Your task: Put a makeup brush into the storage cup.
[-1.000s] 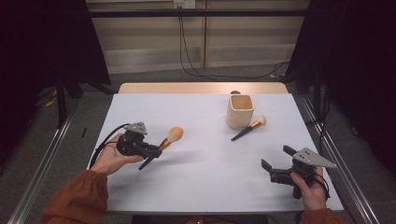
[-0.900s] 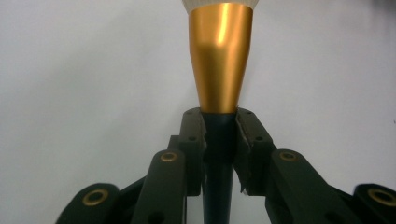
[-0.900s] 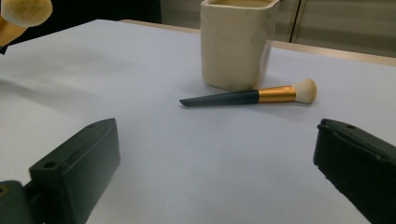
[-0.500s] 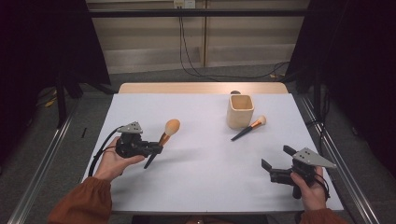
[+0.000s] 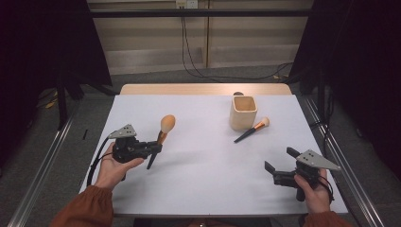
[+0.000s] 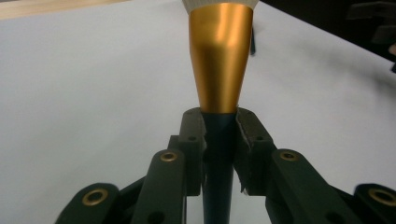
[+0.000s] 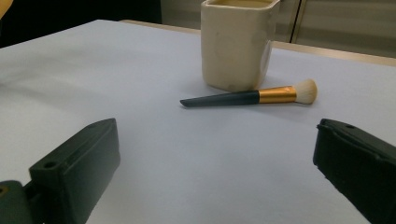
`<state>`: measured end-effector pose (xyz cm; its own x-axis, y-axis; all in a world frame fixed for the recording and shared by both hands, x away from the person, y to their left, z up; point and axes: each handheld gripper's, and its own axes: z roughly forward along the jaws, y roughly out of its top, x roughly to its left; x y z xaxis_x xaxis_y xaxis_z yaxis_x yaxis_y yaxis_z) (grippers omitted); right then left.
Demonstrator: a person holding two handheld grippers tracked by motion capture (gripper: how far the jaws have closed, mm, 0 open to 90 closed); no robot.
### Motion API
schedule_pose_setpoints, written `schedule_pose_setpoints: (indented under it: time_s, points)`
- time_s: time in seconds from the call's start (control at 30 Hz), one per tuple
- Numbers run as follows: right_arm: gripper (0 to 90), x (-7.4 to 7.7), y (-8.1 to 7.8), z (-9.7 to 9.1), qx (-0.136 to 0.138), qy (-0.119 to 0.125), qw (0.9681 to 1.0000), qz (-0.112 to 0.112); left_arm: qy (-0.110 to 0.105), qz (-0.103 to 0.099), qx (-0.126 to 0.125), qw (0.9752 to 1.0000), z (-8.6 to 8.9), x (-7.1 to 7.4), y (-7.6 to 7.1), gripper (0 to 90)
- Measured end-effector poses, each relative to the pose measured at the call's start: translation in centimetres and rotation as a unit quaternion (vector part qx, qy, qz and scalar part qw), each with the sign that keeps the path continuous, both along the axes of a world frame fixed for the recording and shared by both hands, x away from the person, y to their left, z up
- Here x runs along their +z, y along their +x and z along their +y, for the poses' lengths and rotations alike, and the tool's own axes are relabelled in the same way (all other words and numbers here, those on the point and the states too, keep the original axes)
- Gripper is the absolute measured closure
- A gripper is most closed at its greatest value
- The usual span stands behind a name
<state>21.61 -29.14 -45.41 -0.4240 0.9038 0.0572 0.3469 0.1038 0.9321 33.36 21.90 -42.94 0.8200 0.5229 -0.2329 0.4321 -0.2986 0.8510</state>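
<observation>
One gold-ferruled, dark-handled brush clamped in left gripper jaws; right gripper jaws apart.

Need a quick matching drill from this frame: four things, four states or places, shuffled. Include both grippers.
1. left gripper
2. right gripper
3. small brush
4. cup

a. stands upright near the table's far edge
b. jaws apart, nothing between them
c. lies flat on the table beside the cup
d. jaws shut on the big brush, lifted off the table

Pairs: 1-d, 2-b, 3-c, 4-a
</observation>
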Motion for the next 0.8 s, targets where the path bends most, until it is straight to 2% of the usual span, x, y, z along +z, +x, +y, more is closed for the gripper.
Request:
schedule_pose_setpoints:
  time_s: [0.13, 0.23, 0.33, 0.5, 0.6, 0.67, 0.8]
  points:
    - [0.3, 0.0, 0.0, 0.0, 0.001, 0.002, 1.0000, -0.001, -0.023, -0.013, 0.005, 0.9996, -0.2, 0.6, -0.7, 74.5]
    - [0.3, 0.1, 0.0, 0.0, 0.002, 0.003, 1.0000, -0.002, -0.039, -0.014, 0.006, 0.9991, -0.3, 0.7, -1.3, 74.5]
    - [0.3, 0.1, 0.0, 0.0, 0.002, 0.006, 1.0000, -0.004, -0.041, -0.016, 0.010, 0.9990, -0.7, 0.7, -1.7, 74.5]
    - [0.4, 0.2, 0.1, 0.3, 0.012, 0.010, 0.9998, -0.011, -0.056, -0.019, 0.012, 0.9982, -1.6, 0.7, -2.5, 74.5]
    - [0.4, 0.2, 0.1, 0.6, 0.020, 0.012, 0.9997, -0.011, -0.059, -0.019, 0.007, 0.9981, -2.1, 0.8, -2.8, 74.5]
    - [0.3, 0.3, 0.1, 0.8, 0.023, 0.026, 0.9993, -0.015, -0.060, -0.014, -0.003, 0.9981, -2.6, 0.8, -3.0, 74.5]
    - [0.6, 0.7, 0.2, 1.2, 0.041, 0.037, 0.9981, -0.028, -0.060, -0.015, -0.015, 0.9979, -3.6, 1.0, -3.4, 74.5]
